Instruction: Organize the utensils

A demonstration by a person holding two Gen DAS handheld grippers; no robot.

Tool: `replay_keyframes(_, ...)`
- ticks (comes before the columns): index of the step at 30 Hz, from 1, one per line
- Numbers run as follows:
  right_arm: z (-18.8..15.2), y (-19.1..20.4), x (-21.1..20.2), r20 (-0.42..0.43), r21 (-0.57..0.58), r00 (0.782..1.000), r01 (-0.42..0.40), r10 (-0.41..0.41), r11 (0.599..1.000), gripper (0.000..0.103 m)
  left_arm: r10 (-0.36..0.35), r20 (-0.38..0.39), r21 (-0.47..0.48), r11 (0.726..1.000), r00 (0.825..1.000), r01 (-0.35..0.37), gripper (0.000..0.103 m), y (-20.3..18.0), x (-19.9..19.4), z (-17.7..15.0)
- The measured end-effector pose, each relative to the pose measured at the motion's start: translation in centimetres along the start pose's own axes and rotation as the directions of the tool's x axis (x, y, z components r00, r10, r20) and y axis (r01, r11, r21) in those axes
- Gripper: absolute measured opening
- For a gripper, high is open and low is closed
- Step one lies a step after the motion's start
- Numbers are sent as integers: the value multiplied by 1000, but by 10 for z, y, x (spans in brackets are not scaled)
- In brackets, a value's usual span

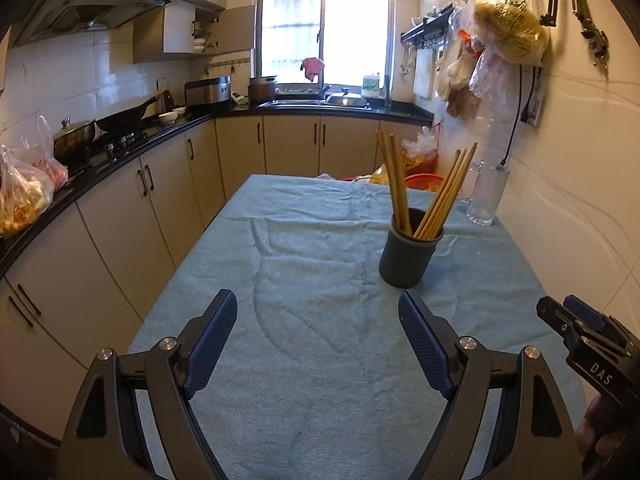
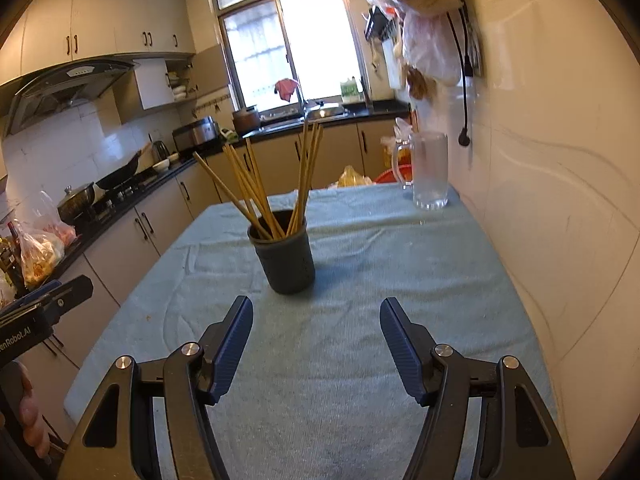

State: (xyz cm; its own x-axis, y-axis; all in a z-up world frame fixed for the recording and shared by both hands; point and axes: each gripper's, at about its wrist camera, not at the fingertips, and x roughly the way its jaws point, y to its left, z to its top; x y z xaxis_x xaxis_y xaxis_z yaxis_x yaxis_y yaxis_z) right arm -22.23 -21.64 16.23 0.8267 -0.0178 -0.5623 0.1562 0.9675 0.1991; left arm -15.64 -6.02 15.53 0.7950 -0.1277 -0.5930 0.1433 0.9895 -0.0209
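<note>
Kitchen table under blue towel [image 1: 320, 320]; chopsticks [image 2: 256, 188] standing in dark holder [image 2: 286, 258], centre. My left gripper [image 1: 318, 334] and right gripper [image 2: 316, 340] hovering released, gripping nothing; approaching holder slowly, avoiding tipping it

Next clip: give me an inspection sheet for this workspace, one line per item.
Surface: table under a wrinkled blue cloth.
Job's things: chopsticks upright in a dark holder.
Clutter: glass mug at the far corner by the wall.
Grippers: left gripper and right gripper open, nothing between their jaws.
Cables: black cord hanging on the wall.
Surroundings: kitchen counter, stove, sink, window.
</note>
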Motion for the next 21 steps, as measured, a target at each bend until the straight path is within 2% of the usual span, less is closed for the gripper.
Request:
replay_keyframes(5, -7, 1, 9, -26, -2, 1000, -1, 1, 1000, 71, 18, -21, 6, 1000, 1000, -18, 85, -2, 11, -3)
replay_keyframes(21, -17, 0, 31, -78, 11, 997, 5, -4, 1000, 73, -4, -95, -3, 1000, 995, 4, 86, 1, 37, -9)
